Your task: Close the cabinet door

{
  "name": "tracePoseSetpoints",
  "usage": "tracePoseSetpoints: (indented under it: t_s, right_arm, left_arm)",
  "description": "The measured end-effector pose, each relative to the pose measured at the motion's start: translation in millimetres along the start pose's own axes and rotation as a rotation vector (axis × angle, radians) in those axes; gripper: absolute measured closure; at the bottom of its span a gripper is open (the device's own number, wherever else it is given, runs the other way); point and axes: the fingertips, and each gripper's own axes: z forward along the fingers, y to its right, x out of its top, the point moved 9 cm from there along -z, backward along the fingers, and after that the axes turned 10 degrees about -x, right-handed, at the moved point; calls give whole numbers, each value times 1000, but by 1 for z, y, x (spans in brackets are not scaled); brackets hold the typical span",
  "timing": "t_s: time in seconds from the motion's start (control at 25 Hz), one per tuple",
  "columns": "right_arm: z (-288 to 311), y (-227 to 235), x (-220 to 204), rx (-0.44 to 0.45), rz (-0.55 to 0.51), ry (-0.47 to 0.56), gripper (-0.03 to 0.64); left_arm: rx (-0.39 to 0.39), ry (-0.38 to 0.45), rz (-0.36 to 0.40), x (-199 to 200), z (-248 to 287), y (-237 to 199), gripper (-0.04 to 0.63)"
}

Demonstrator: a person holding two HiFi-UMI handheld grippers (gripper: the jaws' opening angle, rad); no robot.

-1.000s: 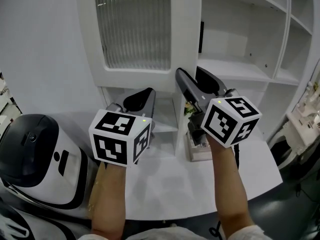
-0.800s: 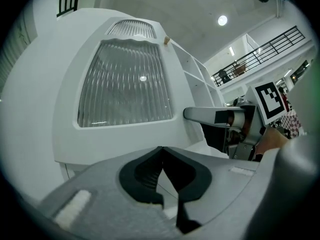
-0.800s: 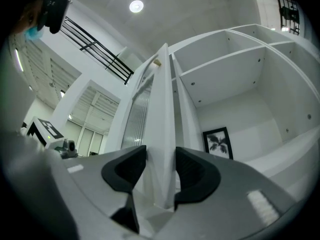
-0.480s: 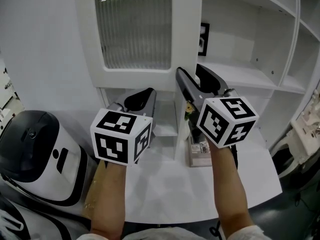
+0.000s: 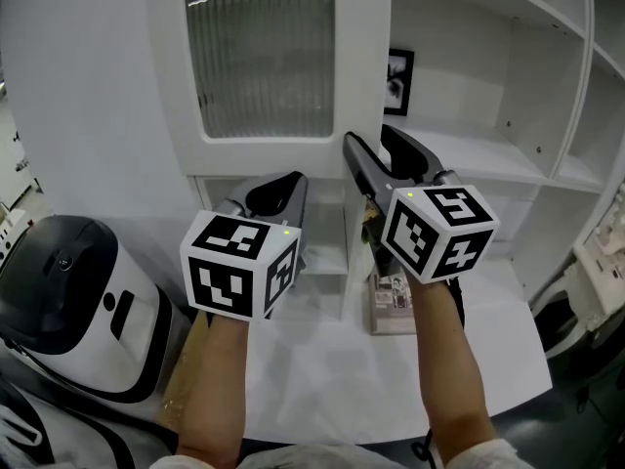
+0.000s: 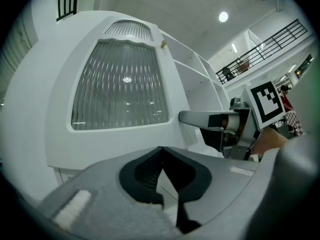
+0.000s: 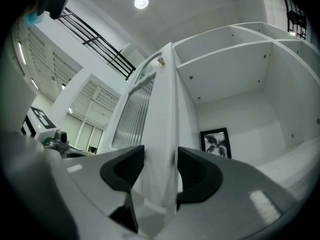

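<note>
Closing a white cabinet door with a ribbed glass pane point(image 5: 264, 66). Not shut yet. Hanging open, out in front of the white open shelves point(image 5: 469, 154) just to the right of the door. Looks no nearer to shut than a second ago.

Just changed: a wider opening of the right gripper point(image 7: 161, 164), a black two-jaw tool with a marked cube on it. Straddling the free edge of the door, one jaw on each side, with the door edge in between. A thin gap on the glass side, so let go, not pinching, as far as can be seen. Likely means one of two things: freeing the jaws to push the door flat, or getting a new hold. Either way, no swing toward the shelves begun, so most of the job left to do.

Then the left gripper point(image 6: 161, 154), same kind, in front of the door and below the glass pane. Jaws pressed tip to tip, clenched on nothing. Pointing level at the door's lower frame, near but not touching.

Right gripper tipped a little upward along the door edge. Left forearm point(image 5: 215, 389) and right forearm point(image 5: 449, 360) reaching straight out toward the door, side by side, cubes on top.

Past the door edge, on a shelf: a small black-framed picture point(image 5: 398, 81). Below the door: a white table top point(image 5: 322, 369). Down and left of the door: a round black and white machine point(image 5: 68, 301).
</note>
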Motion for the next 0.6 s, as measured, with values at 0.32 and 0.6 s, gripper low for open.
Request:
tracePoseSetpoints:
  t_s: [0.32,0.6]
  right_arm:
    - [10,5,-2,-4,-14,-7,405]
    - [15,8,-4,3,-17,-5,405]
  left_arm:
    - [11,2,-2,0,6,-2,595]
    - [31,-10,3,-3,8,-4,595]
